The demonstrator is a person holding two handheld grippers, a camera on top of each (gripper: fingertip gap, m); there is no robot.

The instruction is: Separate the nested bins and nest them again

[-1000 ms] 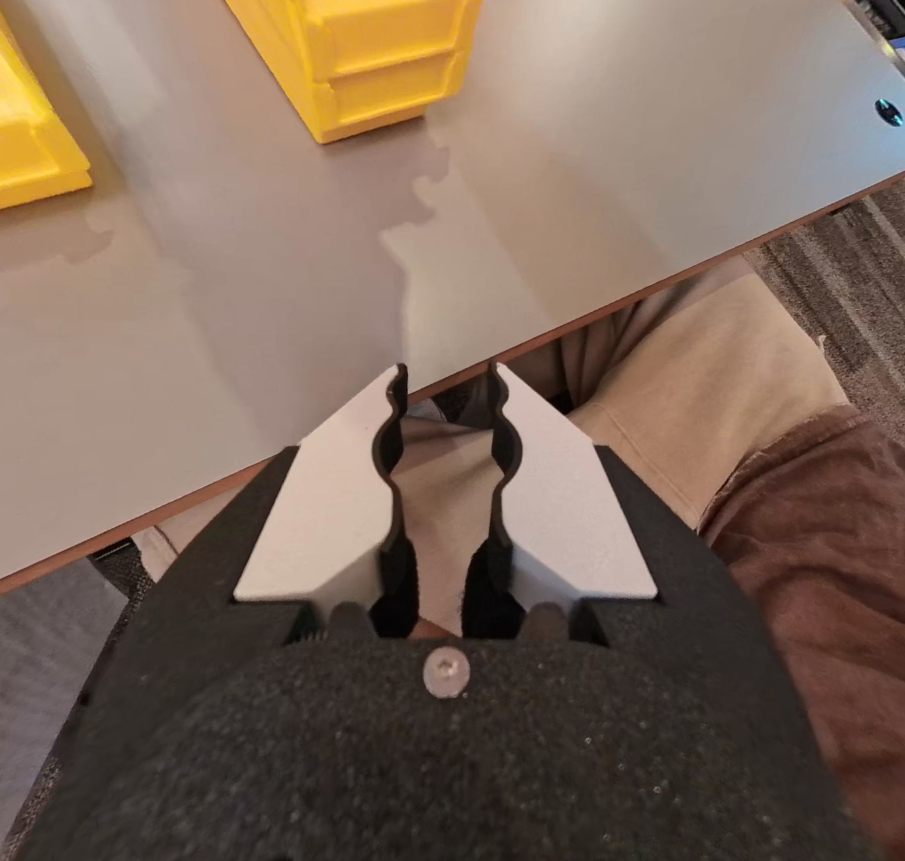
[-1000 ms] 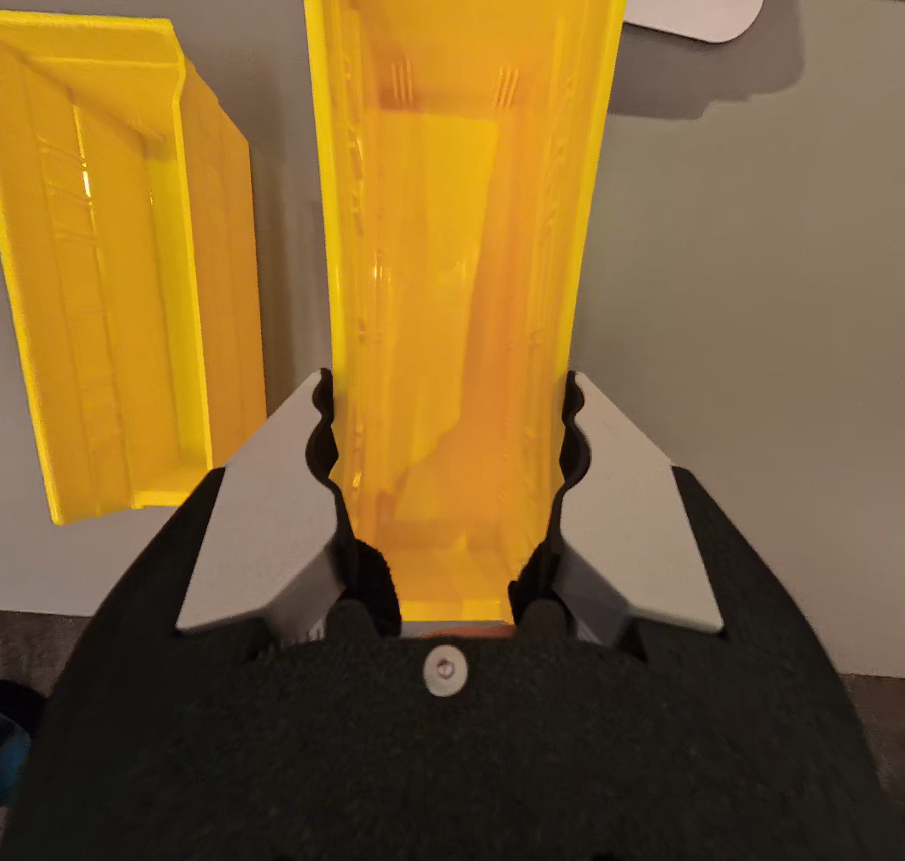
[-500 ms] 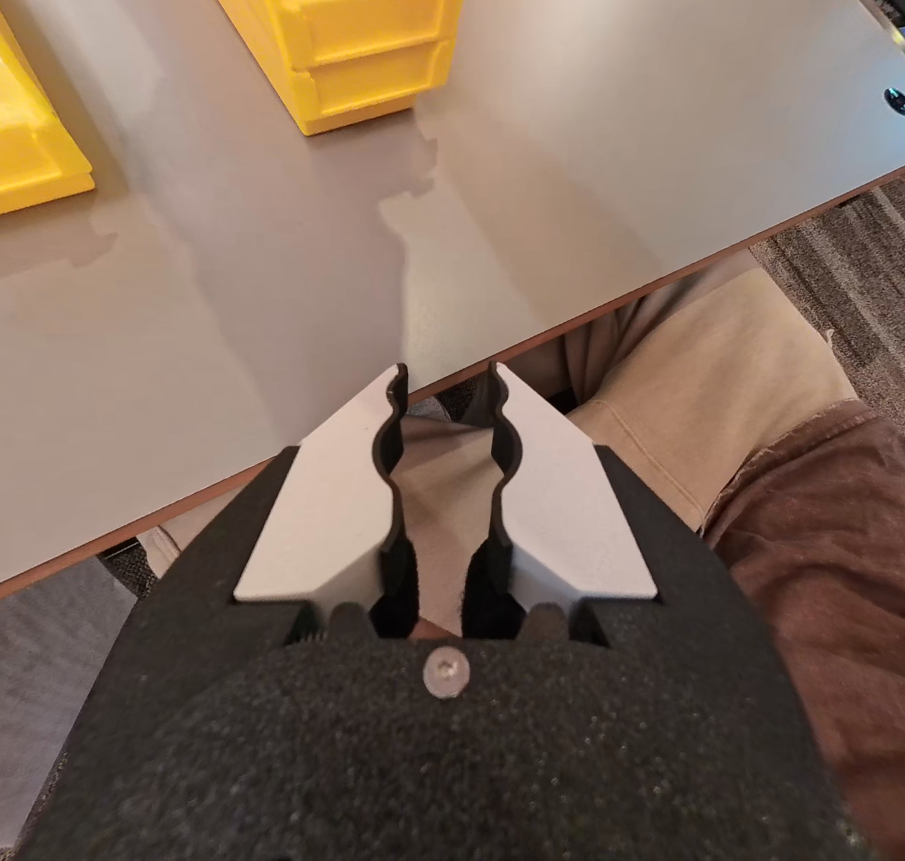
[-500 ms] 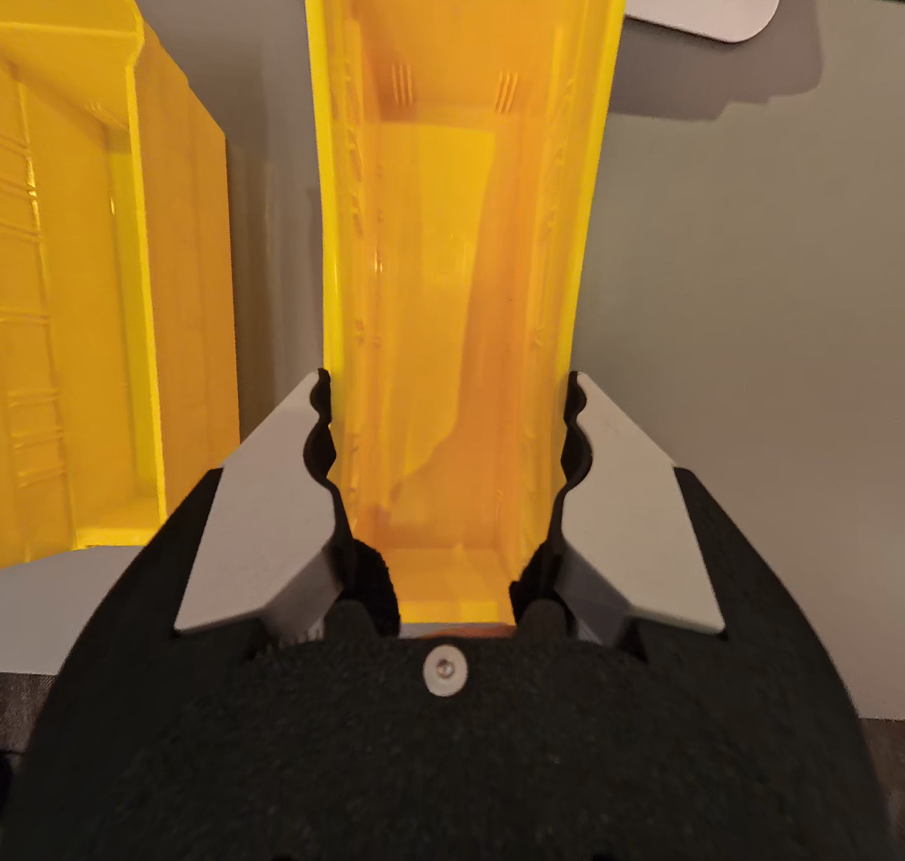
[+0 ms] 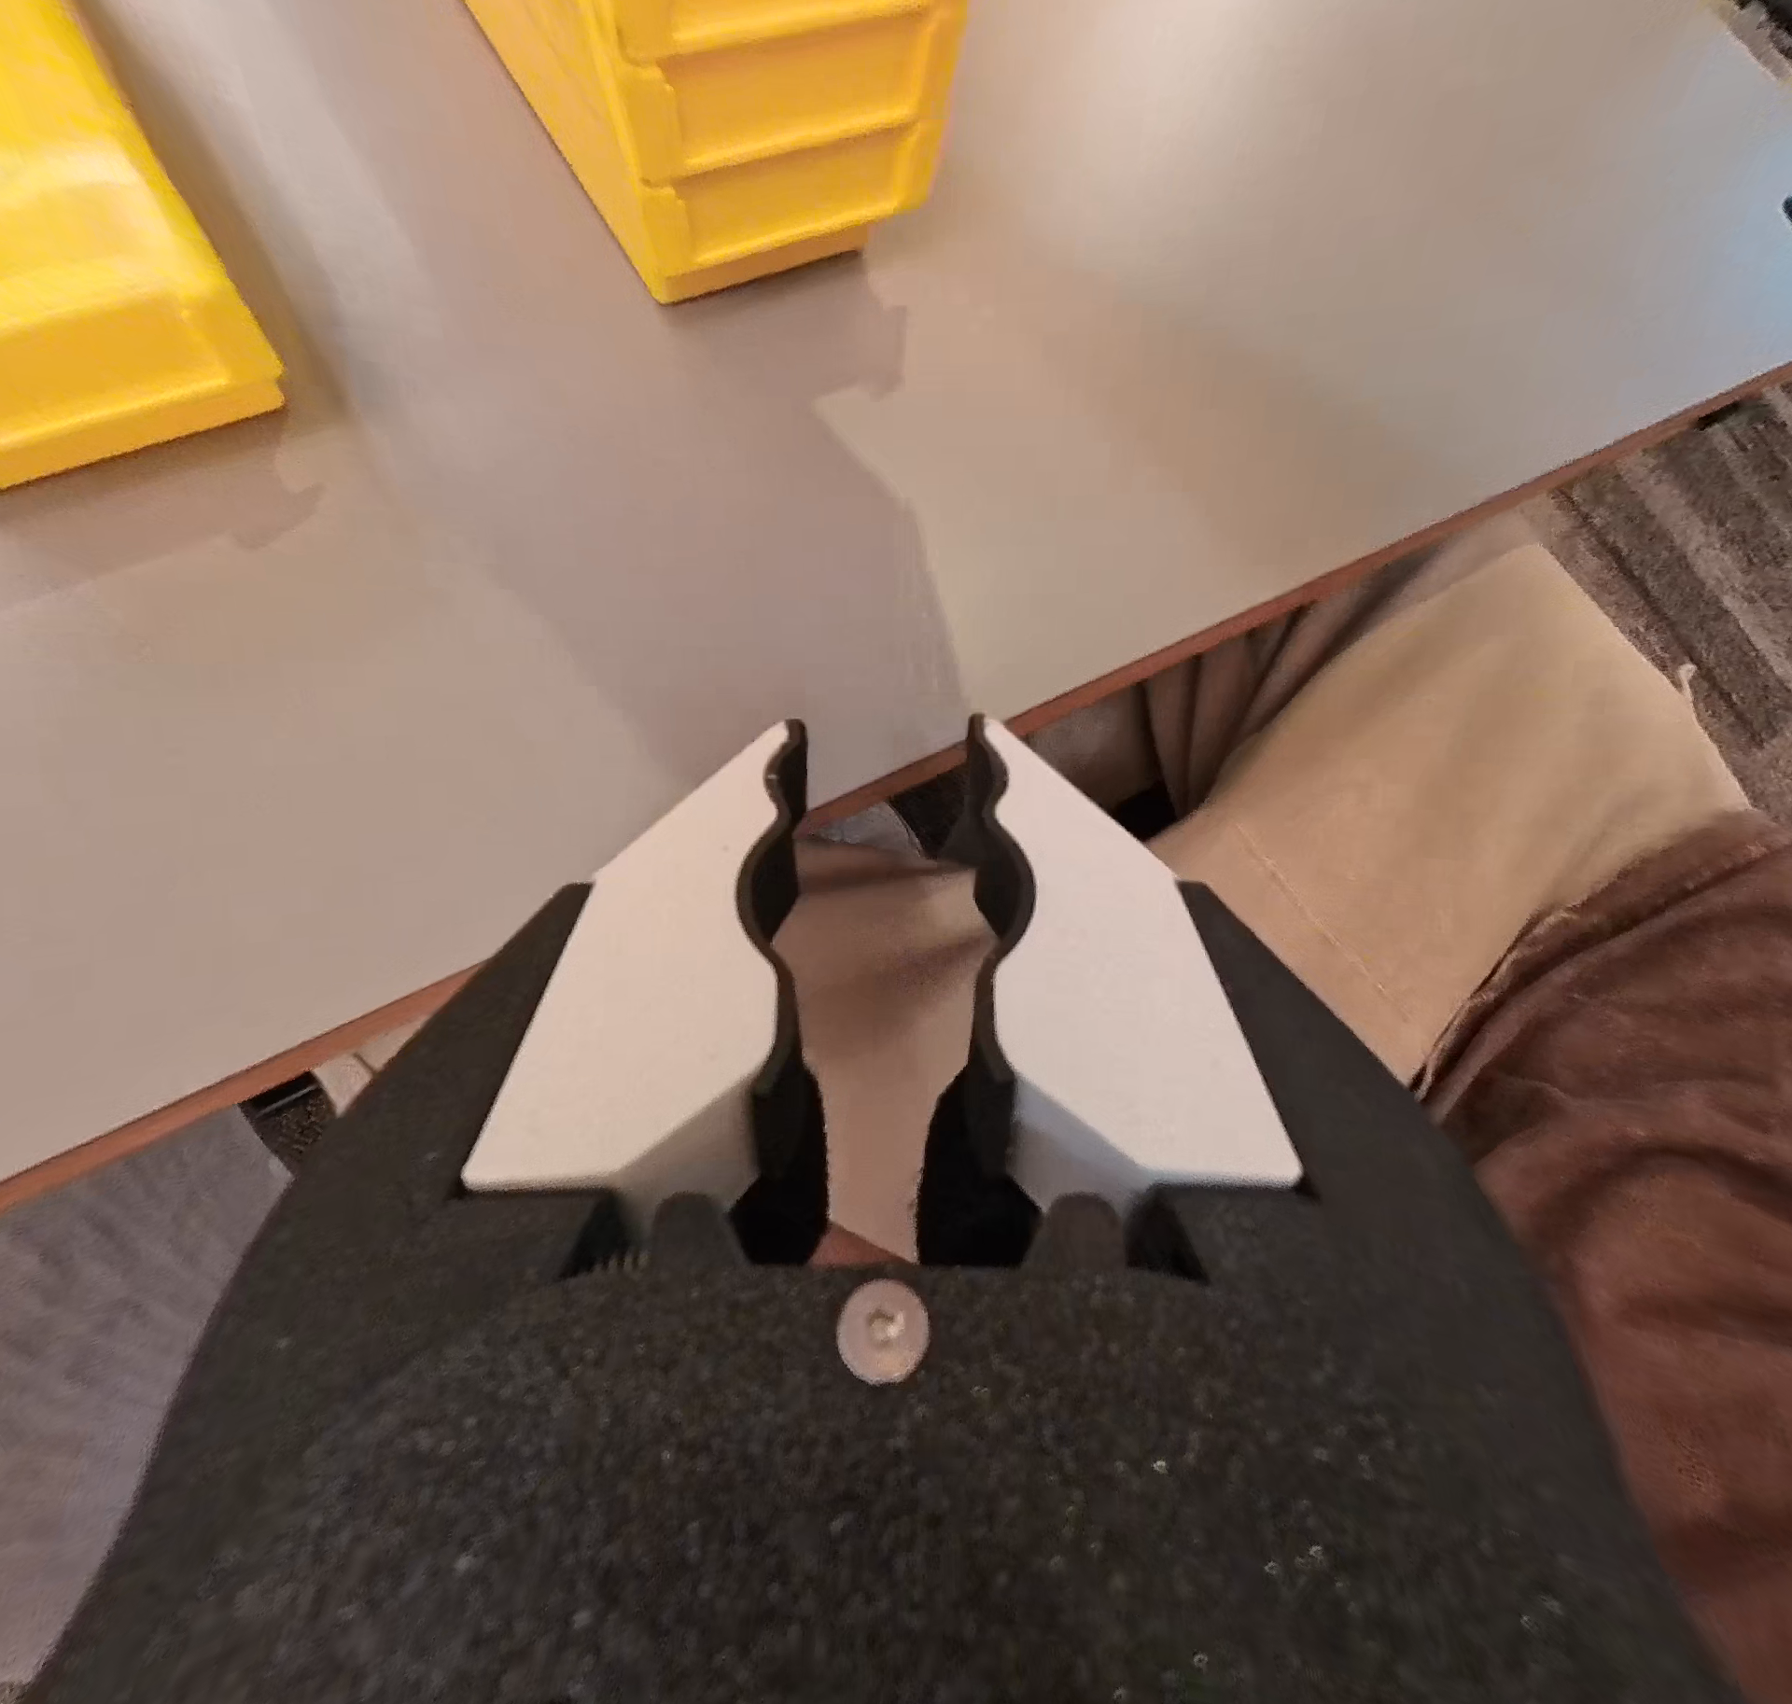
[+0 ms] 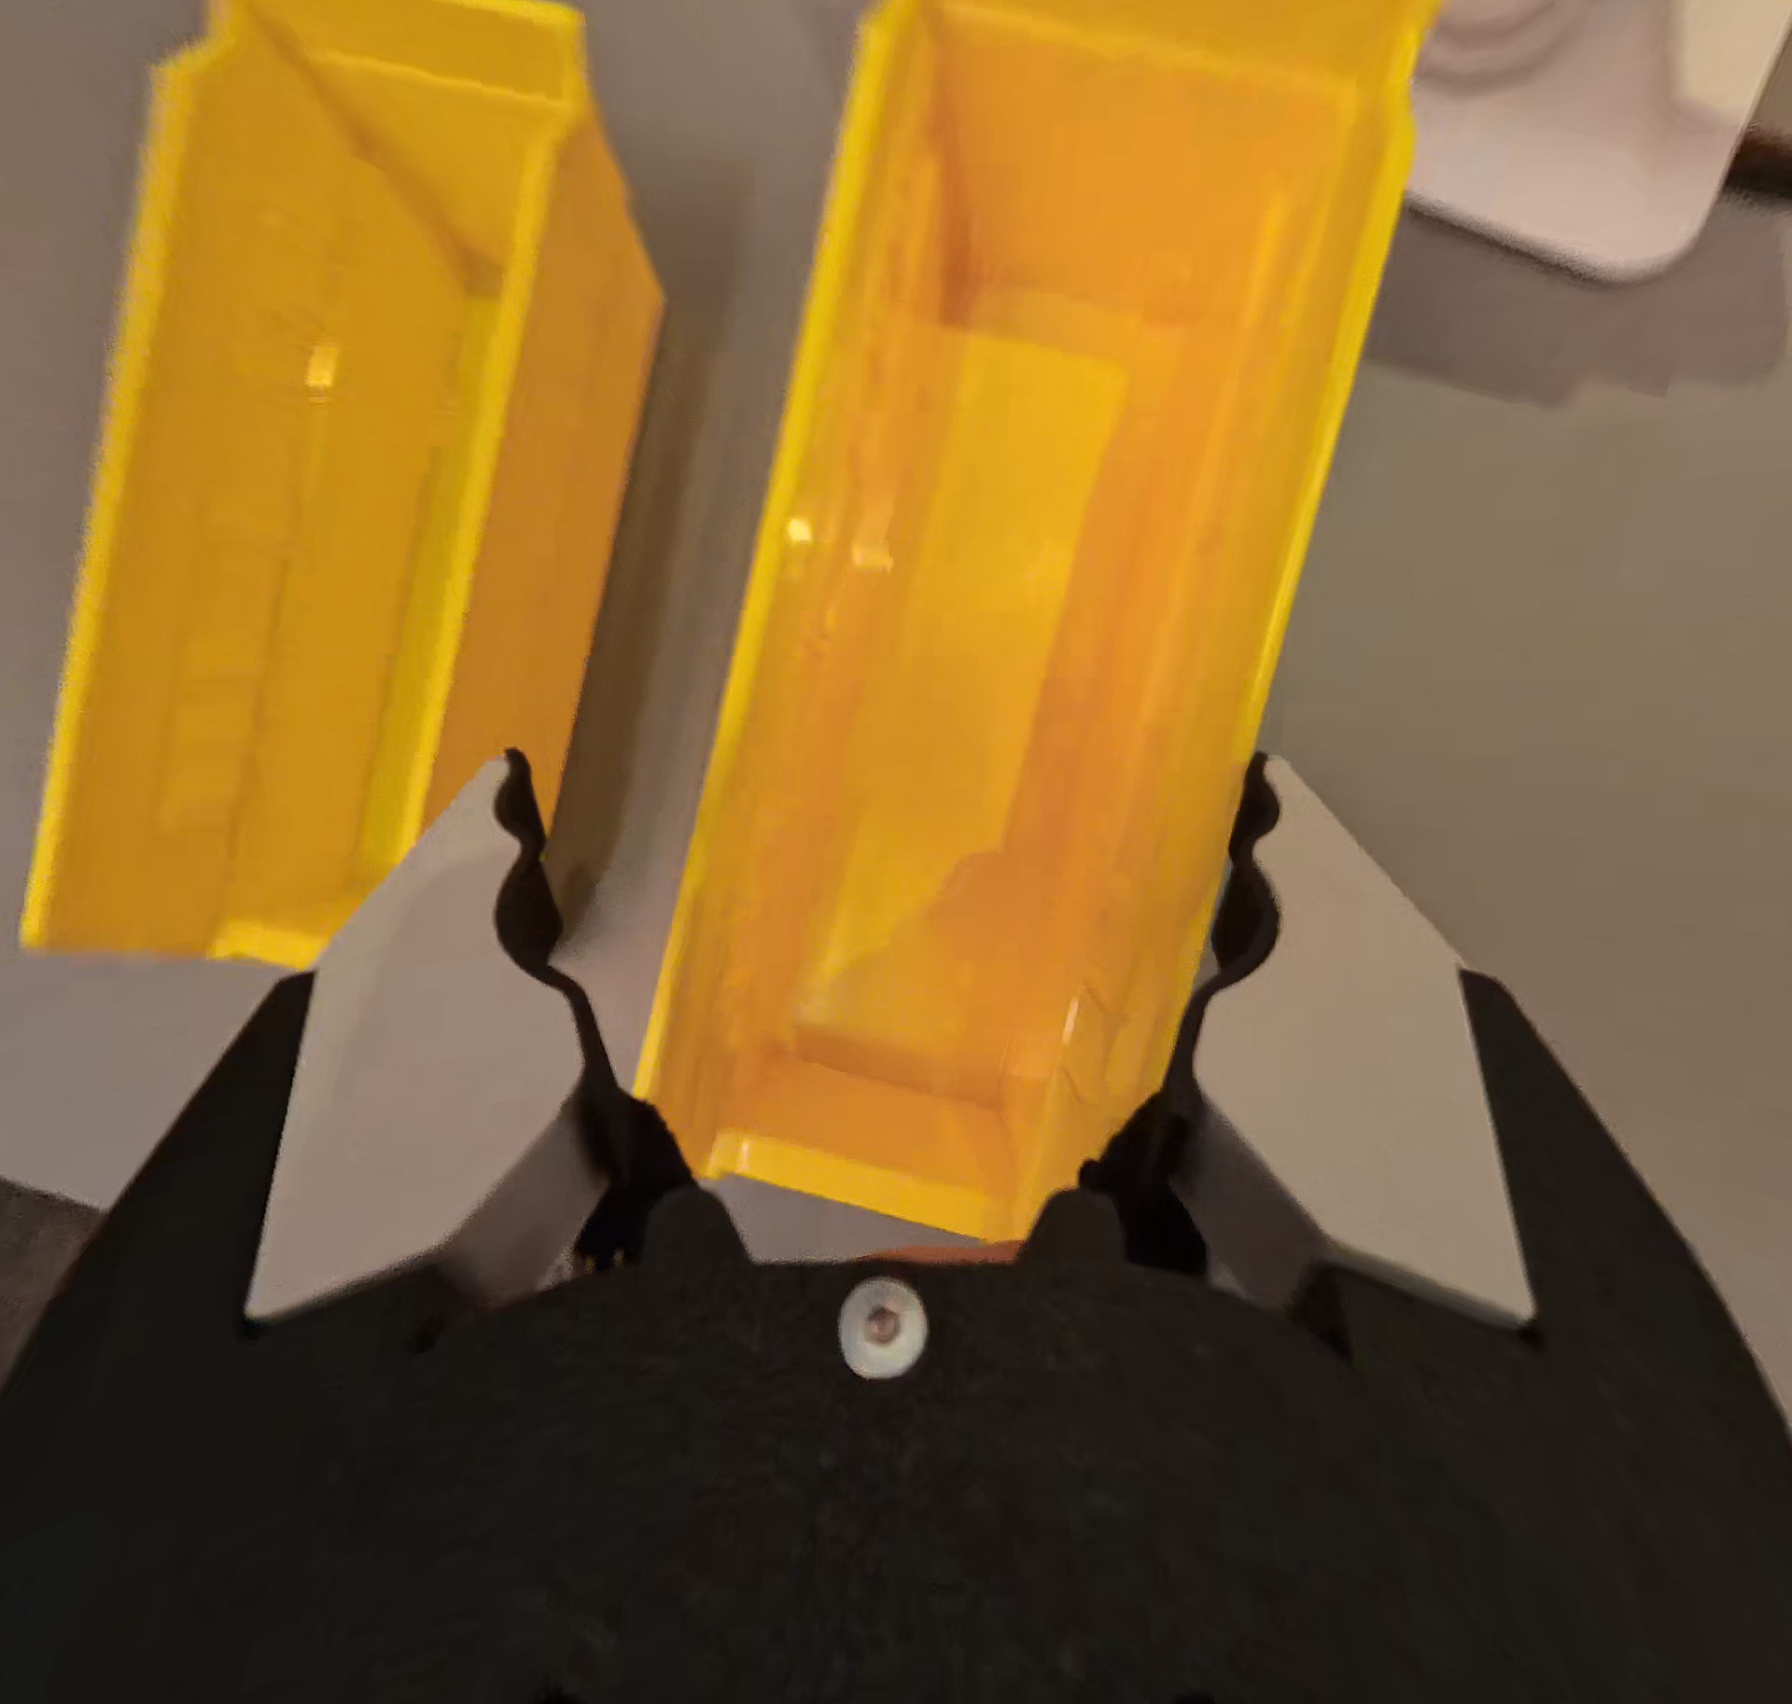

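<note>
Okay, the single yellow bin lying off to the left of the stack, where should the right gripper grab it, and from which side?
Judging by shape, pinch one long side wall of the single yellow bin from above: it sits open-top up, with thin upright walls and clear table around it.

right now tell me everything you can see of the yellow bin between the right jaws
The yellow bin is a long, open-topped plastic box, glossy inside, with stepped rims. It stands on the grey table, apparently nested in others. The right gripper has its jaws spread wide around its near end; contact is unclear. A second yellow bin sits apart on its left.
</note>
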